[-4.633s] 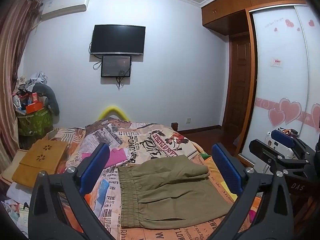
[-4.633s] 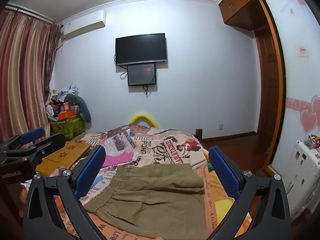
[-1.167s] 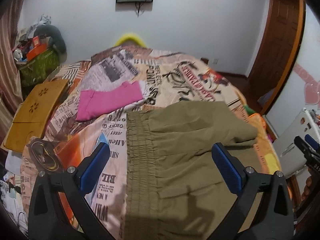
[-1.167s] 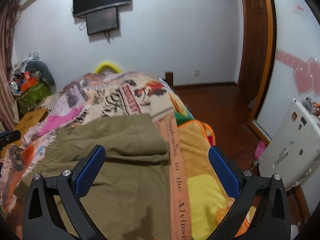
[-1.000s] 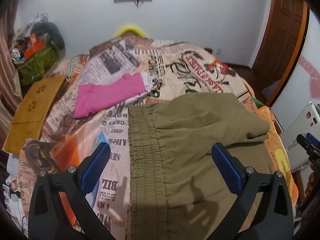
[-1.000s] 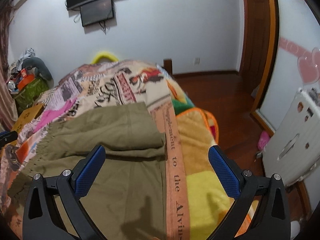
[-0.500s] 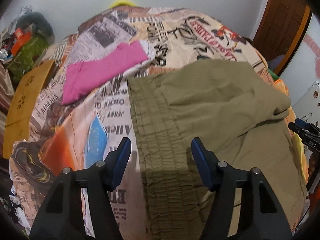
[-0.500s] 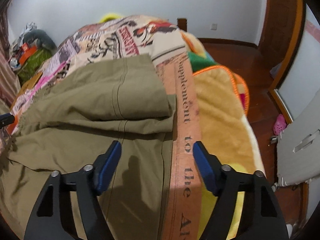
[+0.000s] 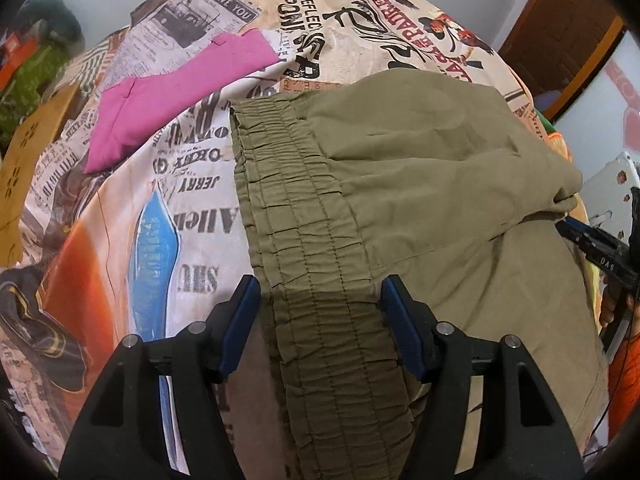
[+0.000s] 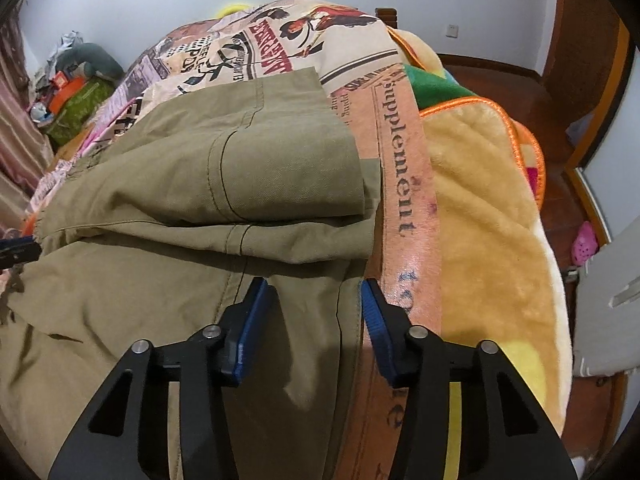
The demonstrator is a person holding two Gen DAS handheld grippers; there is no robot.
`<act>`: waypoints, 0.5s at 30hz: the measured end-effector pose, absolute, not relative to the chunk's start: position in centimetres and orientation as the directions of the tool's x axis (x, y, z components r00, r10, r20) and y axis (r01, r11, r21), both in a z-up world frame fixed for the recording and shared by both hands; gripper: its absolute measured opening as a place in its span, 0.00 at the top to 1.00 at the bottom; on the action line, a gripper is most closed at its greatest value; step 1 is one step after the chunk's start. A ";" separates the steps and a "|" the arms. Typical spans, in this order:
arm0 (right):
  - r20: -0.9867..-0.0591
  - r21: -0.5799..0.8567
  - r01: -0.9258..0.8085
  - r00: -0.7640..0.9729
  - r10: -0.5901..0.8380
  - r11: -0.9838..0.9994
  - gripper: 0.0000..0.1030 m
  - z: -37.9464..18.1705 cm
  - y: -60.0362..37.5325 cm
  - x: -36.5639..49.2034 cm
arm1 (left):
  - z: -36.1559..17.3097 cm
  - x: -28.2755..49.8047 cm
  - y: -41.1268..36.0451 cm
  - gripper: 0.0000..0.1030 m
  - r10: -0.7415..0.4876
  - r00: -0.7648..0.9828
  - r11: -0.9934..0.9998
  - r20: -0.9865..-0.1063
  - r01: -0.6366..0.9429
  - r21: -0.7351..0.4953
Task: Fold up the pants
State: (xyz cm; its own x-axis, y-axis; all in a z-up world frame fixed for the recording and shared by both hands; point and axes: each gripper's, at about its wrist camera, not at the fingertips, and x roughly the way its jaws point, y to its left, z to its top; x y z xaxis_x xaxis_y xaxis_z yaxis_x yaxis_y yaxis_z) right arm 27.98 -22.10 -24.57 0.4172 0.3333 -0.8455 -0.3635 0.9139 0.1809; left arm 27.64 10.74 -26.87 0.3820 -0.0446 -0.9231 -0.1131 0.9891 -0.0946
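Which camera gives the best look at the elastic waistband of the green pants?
The left wrist view: the waistband runs up its middle, gathers and stitching sharp, between the left gripper fingers. The right wrist view shows only a sliver of it at the far left edge.

In the left wrist view, open printed bedspread [image 9: 120,240] is being left free at centre left, beside the olive pants [image 9: 420,168]. The upper left is being taken up by a pink garment [image 9: 180,92] and, at the edge, a wooden board [image 9: 32,152]. The right edge is being blocked by the right gripper [image 9: 600,248]. In the right wrist view, bare yellow blanket [image 10: 492,220] is being left clear at centre right.
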 end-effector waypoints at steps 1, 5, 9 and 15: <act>-0.844 0.185 -0.364 0.416 0.337 0.913 0.66 -24.6 -22.0 28.0 | -26.9 27.7 10.8 0.38 -0.042 0.382 0.990 -0.923 -0.111 -0.091; -0.848 0.162 -0.374 0.421 0.322 0.913 0.86 -24.9 -21.7 27.8 | -27.1 27.8 10.8 0.39 -0.030 0.381 0.993 -0.924 -0.097 -0.072; -0.849 0.133 -0.385 0.430 0.306 0.913 0.88 -24.9 -21.7 27.5 | -27.1 27.7 10.7 0.39 -0.006 0.387 0.996 -0.922 -0.077 -0.039; -0.862 0.058 -0.392 0.443 0.244 0.918 0.91 -24.8 -21.3 26.5 | -27.1 27.5 10.8 0.38 0.005 0.393 0.997 -0.920 -0.076 -0.027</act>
State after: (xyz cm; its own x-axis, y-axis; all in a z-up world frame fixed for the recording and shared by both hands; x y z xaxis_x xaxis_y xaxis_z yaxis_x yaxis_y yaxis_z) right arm 26.54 -21.35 -24.82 0.4434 0.2441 -0.8625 -0.3921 0.9181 0.0583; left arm 27.48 10.80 -27.07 0.3926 0.0050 -0.9197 -0.0759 0.9967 -0.0270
